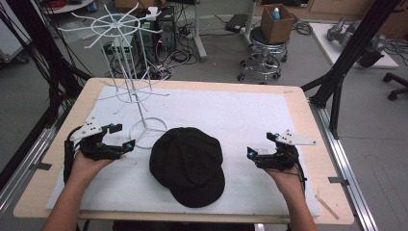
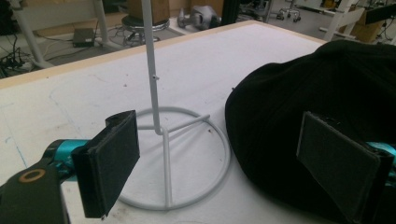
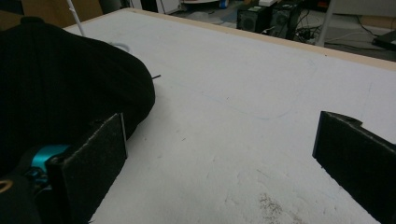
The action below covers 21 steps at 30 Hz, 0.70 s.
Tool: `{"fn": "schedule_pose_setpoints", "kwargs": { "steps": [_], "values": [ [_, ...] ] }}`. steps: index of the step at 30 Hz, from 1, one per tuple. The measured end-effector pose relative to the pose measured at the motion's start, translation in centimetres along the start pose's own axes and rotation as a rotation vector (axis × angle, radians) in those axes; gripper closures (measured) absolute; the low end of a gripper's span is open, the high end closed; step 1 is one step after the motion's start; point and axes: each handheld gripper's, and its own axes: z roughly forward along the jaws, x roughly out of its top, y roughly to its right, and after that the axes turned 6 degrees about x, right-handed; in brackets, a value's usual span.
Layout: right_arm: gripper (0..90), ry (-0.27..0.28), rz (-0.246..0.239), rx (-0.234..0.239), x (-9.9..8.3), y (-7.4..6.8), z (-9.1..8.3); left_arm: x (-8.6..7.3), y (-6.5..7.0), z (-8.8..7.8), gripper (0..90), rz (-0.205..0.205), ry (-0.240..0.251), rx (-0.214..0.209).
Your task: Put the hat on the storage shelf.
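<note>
A black cap [image 1: 187,166] lies flat on the white mat, at the middle of the table near the front. Just left of and behind it stands a white wire display stand [image 1: 127,72] with a ring base [image 1: 146,132] and spoked arms on top. My left gripper [image 1: 122,136] is open beside the ring base, left of the cap. In the left gripper view its jaws frame the ring base [image 2: 224,154] and the cap's edge [image 2: 317,79], touching neither. My right gripper [image 1: 262,144] is open to the right of the cap, with bare mat between its jaws [image 3: 224,163] and the cap [image 3: 60,88] beside its left pad.
The white mat [image 1: 240,110] covers most of the wooden table [image 1: 308,125]. A black frame post [image 1: 346,53] rises at the table's right rear corner. A stool with a cardboard box [image 1: 275,24] stands on the floor beyond the table.
</note>
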Motion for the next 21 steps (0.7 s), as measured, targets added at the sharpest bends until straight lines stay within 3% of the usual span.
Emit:
{"fn": "schedule_pose_setpoints", "kwargs": {
  "steps": [15,19,21],
  "values": [
    [2.1,-0.02,-0.013,0.019,0.3,-0.7,0.1,-0.3,-0.3,0.0,13.4,-0.007,-0.002,0.009],
    [2.2,-0.036,-0.032,0.035,0.8,-0.8,0.5,-0.2,-0.2,-0.1,13.4,-0.001,-0.006,0.013],
    [2.2,-0.039,-0.048,0.059,1.9,-1.2,0.9,-0.2,-0.2,-0.1,13.4,0.003,-0.008,0.02]
  ]
}}
